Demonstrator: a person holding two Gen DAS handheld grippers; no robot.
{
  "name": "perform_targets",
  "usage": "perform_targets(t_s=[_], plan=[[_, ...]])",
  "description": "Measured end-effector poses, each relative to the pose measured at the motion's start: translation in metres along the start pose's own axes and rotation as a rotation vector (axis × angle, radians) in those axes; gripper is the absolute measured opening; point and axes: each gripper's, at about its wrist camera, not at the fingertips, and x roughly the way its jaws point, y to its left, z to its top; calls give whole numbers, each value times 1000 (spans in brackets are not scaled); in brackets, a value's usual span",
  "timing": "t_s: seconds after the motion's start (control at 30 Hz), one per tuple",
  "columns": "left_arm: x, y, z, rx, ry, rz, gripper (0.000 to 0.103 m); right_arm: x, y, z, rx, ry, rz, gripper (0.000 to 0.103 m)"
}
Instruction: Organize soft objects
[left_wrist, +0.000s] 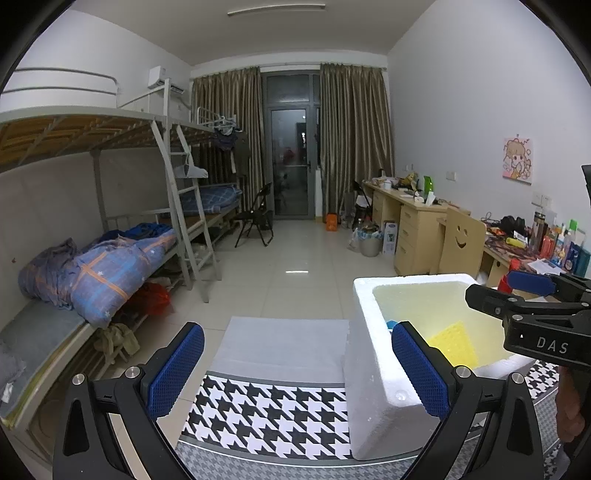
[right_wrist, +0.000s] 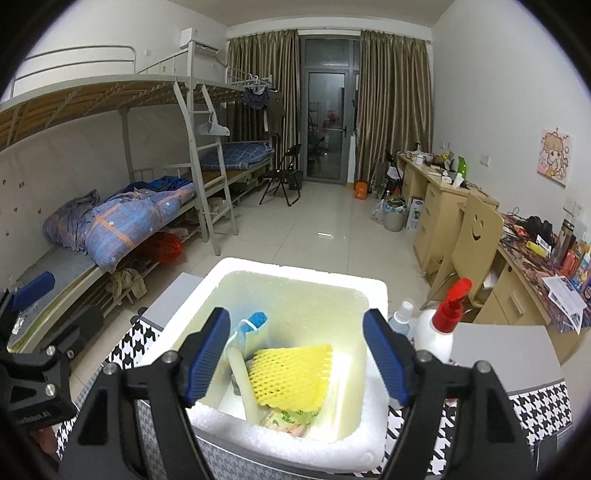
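Right gripper (right_wrist: 295, 354) hung over the open top of the white foam box (right_wrist: 373, 291), its jaws spread wide with nothing between the blue pads, angled down into the box. Directly below and slightly ahead of it lay the yellow foam net (right_wrist: 291, 373), resting inside the box on a printed packet (right_wrist: 291, 419), its long axis running roughly across the gripper's line, from one pad toward the other. Beside the net, toward the left pad, a pale foam tube (right_wrist: 245, 387) leaned upright, with a blue-tipped item (right_wrist: 257, 318) behind it. Left gripper (left_wrist: 295, 373) stood outside the box, also wide open and empty, over the houndstooth cloth (left_wrist: 273, 413), with the box wall by its right pad. By my judgement, the right hand was the nearer one to the net, which already sat where it belonged.
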Motion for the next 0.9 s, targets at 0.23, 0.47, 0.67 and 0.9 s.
perform_targets(t_s=[0.23,0.47,0.67,0.9], plan=[[-14,-5,3,-16,-21,-4,102,-16,0,-1,-2,-35,-27,91],[-31,-16,3,9,-38,-16,102,-34,-8,-6,26,-53,-36,92],[-48,-25,0,21,-52,-45,102,-55,-8,-13,17,-82,-36,93],[-73,-34,-5,41,-65,-67,102,-84,-11,-20,28,-115,-23,94]])
